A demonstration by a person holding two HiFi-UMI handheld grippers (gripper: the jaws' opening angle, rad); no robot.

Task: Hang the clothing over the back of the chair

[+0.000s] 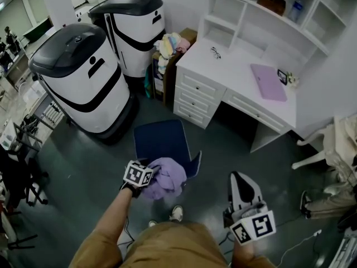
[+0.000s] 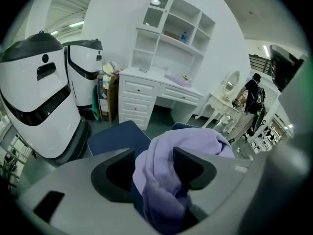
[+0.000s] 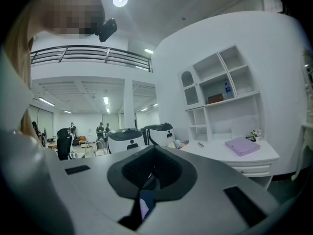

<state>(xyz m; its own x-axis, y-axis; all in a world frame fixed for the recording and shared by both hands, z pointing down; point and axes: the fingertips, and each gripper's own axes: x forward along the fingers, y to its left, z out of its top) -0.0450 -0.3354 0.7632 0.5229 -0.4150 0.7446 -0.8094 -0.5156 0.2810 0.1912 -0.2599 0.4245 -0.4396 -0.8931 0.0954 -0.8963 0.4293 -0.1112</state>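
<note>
— Where is the clothing?
— The soft lilac garment is bunched at the near edge of the navy-blue padded chair, by its backrest. I cannot tell whether it lies over the top of the back.

— And the left gripper?
— It points down at the garment with its jaws spread wide. A fold of the lilac cloth hangs between them and drapes over one jaw, but they are not clamped on it.

— The right gripper?
— It is well apart from the chair, to the right over the grey floor. Its jaws are pressed together with nothing in them, and it faces the white desk with drawers.
</note>
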